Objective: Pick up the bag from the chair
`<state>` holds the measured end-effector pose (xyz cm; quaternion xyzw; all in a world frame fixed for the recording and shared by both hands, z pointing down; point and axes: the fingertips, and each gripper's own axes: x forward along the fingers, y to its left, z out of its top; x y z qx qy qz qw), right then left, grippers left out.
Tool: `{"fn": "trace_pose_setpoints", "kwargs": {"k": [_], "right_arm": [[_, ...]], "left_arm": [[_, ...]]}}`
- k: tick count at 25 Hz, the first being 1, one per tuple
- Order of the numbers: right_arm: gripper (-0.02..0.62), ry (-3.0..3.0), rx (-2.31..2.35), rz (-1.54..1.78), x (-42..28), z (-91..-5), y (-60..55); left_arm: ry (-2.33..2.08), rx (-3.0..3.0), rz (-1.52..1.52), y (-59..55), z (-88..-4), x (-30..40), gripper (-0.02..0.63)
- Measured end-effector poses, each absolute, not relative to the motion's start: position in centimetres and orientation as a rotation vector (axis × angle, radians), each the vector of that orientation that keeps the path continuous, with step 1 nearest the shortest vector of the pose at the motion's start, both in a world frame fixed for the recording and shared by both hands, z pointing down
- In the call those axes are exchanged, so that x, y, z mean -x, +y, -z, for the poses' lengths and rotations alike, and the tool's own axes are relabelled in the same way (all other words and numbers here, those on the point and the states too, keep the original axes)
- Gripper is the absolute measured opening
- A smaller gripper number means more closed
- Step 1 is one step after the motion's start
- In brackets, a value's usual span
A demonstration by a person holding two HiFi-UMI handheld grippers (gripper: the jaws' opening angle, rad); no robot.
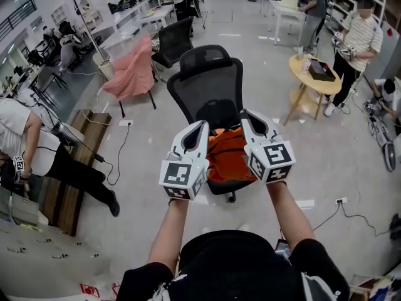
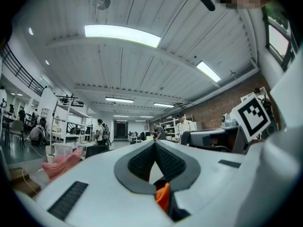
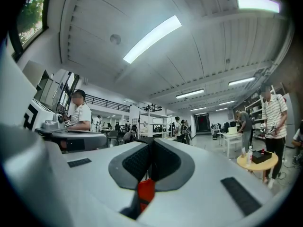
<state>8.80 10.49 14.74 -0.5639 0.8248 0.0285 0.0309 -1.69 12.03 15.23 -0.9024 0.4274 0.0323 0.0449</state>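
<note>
Orange bag point(image 1: 229, 155) pinched from both sides over the seat of the black mesh chair point(image 1: 210, 74). Reaching forward with both forearms point(image 1: 168, 231) bare, side by side and roughly parallel. Holding the left hand-held gripper point(image 1: 202, 127) at the bag's left edge and the right hand-held gripper point(image 1: 245, 116) at its right edge, both pointing away from the body and about level.

Along the left hand-held gripper point(image 2: 155, 148): jaws together at the tips, clamped on a fold of the bag point(image 2: 163, 196) low between the pads. Same along the right hand-held gripper point(image 3: 151, 148): jaws closed, with a strip of the bag point(image 3: 146, 190) caught at their base.

Cannot tell whether lifted clear of the seat or touching it, with the underside hidden in the head view. Much of the bag's outline covered by the two gripper bodies. Chair base mostly out of sight, only one caster point(image 1: 232, 197) showing below the seat.
</note>
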Motion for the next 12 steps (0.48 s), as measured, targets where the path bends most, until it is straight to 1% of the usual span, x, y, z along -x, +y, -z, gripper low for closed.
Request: {"fn": "trace_pose_setpoints", "kwargs": {"k": [12], "right_arm": [[0.0,2.544,1.735,-0.081,-8.12,-14.64,10.84]], "left_arm": [[1.304,2.754,-0.09,12.05,-15.38,2.23,0.005]]}}
